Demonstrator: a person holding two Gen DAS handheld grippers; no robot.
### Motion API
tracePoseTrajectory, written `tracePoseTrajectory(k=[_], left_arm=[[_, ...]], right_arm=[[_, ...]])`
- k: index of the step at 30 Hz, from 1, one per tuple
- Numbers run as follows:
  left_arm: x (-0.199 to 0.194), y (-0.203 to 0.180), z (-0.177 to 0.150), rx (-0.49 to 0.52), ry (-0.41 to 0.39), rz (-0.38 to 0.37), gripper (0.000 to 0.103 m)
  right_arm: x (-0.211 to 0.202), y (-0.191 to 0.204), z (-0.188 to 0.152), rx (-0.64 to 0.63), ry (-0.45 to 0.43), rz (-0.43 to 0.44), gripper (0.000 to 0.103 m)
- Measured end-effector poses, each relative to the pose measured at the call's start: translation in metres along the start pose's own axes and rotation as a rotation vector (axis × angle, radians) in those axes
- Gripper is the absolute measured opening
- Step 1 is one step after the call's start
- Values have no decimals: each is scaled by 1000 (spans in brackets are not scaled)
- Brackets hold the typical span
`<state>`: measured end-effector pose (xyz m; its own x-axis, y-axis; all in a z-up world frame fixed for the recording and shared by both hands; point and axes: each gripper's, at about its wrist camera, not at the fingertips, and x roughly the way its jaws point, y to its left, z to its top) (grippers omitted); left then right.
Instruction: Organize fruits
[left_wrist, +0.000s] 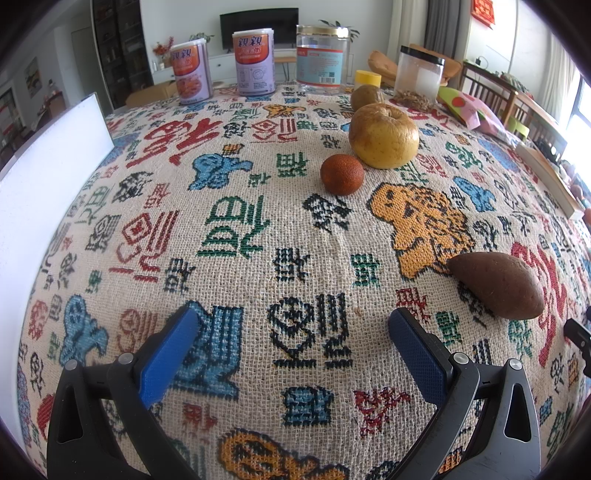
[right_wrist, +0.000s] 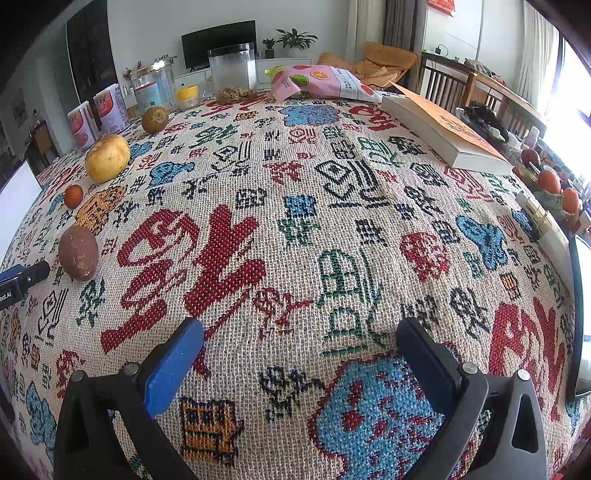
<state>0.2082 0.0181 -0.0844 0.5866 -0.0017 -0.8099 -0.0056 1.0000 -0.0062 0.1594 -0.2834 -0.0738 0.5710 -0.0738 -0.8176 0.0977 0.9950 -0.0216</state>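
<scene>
Several fruits lie in a rough line on the patterned tablecloth (left_wrist: 258, 229). In the left wrist view a brown oval fruit (left_wrist: 498, 284) is nearest, right of my open left gripper (left_wrist: 293, 325). Farther off are a small orange-red fruit (left_wrist: 342, 174), a big yellow apple-like fruit (left_wrist: 383, 135) and a round brownish fruit (left_wrist: 365, 96). The right wrist view shows the same row at far left: brown oval fruit (right_wrist: 78, 252), small orange fruit (right_wrist: 73, 195), yellow fruit (right_wrist: 107, 157), brownish fruit (right_wrist: 155, 119). My right gripper (right_wrist: 301, 332) is open over bare cloth, empty.
Two purple cans (left_wrist: 190, 72), a clear jar (left_wrist: 323, 59), a jar with a black lid (left_wrist: 419, 75) and a small yellow-lidded jar (left_wrist: 367, 78) stand at the table's back. A snack bag (right_wrist: 325, 83) and a book (right_wrist: 447, 133) lie back right. A white panel (left_wrist: 48, 192) borders the left.
</scene>
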Motion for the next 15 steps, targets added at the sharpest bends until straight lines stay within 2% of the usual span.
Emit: tracePoseTrajectory(k=[8, 12, 15], left_arm=[[0, 0, -1, -2, 3, -1, 103], [-8, -2, -12, 16, 7, -1, 103], [-10, -2, -11, 38, 35, -19, 103]], right_arm=[[0, 0, 0, 0, 0, 0, 103], [0, 0, 0, 0, 0, 0, 103], [0, -1, 0, 0, 0, 0, 103]])
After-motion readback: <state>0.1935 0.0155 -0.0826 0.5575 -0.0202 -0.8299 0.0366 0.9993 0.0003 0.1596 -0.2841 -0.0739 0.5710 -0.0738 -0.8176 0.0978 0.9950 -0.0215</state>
